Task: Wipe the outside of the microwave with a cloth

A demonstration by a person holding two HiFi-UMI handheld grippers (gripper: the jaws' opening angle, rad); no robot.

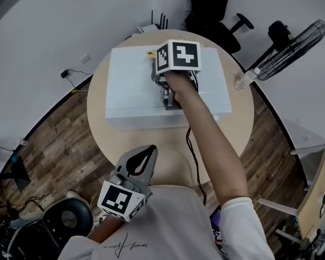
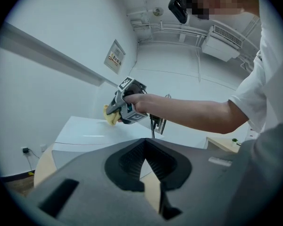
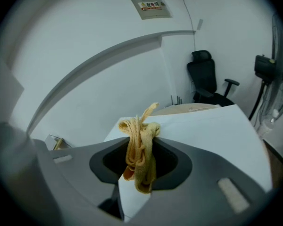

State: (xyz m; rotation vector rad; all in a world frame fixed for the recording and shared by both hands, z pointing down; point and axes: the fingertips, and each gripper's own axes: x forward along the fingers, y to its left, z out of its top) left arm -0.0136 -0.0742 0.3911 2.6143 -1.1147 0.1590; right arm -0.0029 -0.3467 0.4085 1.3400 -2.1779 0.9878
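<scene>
One cloth (image 3: pixel 140 152) | lengthwise along clamping right gripper (image 3: pixel 139 135) jaws | atop microwave (image 3: pixel 217 131)

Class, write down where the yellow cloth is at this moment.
The yellow cloth is pinched in the right hand-held gripper, pressed on the white microwave's top near its far edge, on the round table at the head view's centre.

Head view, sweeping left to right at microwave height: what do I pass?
black plug → microwave → bottle → fan
</scene>
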